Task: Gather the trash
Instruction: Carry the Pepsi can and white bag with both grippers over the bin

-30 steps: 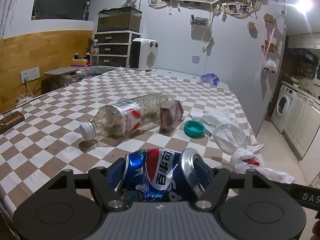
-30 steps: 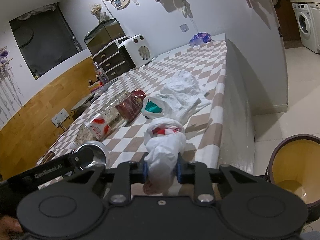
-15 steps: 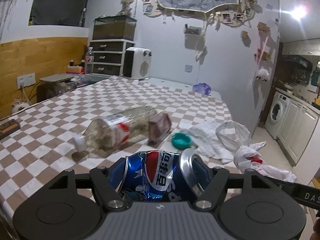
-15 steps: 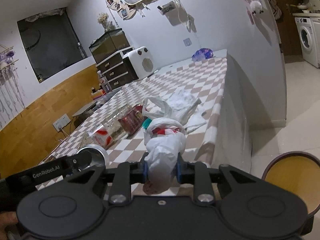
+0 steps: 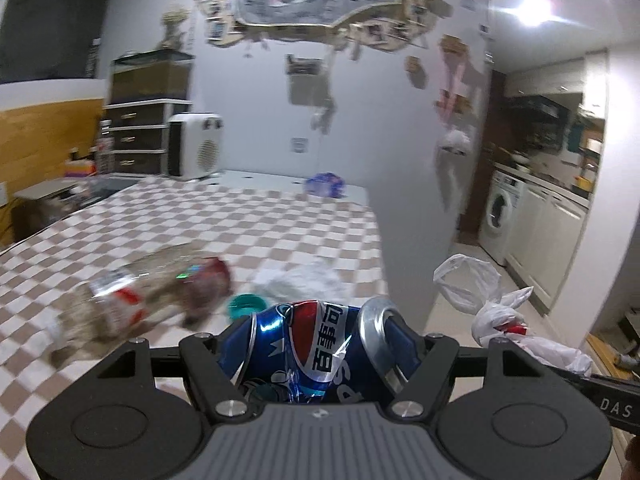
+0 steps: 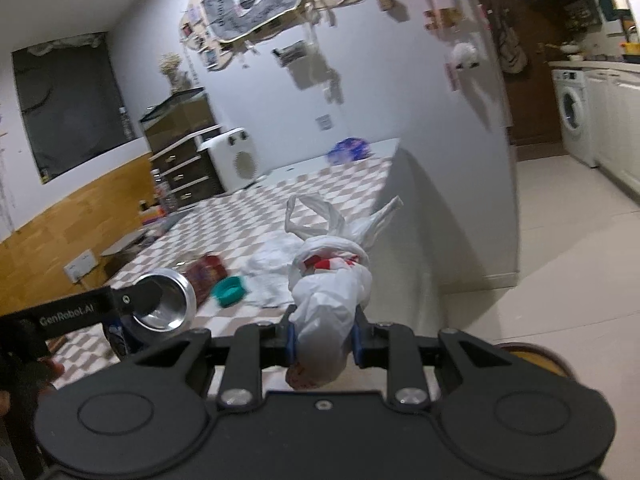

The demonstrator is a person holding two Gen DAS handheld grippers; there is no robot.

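Checkered brown-and-white surface [image 5: 280, 216] fills the left of both views, w/ white wall behind and a washing machine [image 5: 498, 216] off to the right. On it, blurred: clear plastic bottle [image 5: 120, 300] lying on its side, reddish packet [image 5: 212, 280] touching it, crumpled white wrapper [image 5: 304, 280] near the edge, teal lid [image 5: 246, 306] just beside that. Left tool [image 5: 318, 354] is clamped on a crushed blue soda can [image 5: 316, 348], dented, silver top facing right. Right tool [image 6: 324, 344] is clamped on a knotted white plastic bag [image 6: 332, 292] w/ red showing inside, loose handles sticking up. Only the right view shows a bin rim [image 6: 536, 356] low on the floor, plus the can's shiny end [image 6: 166, 306]. Left view alone shows the can's printed side.
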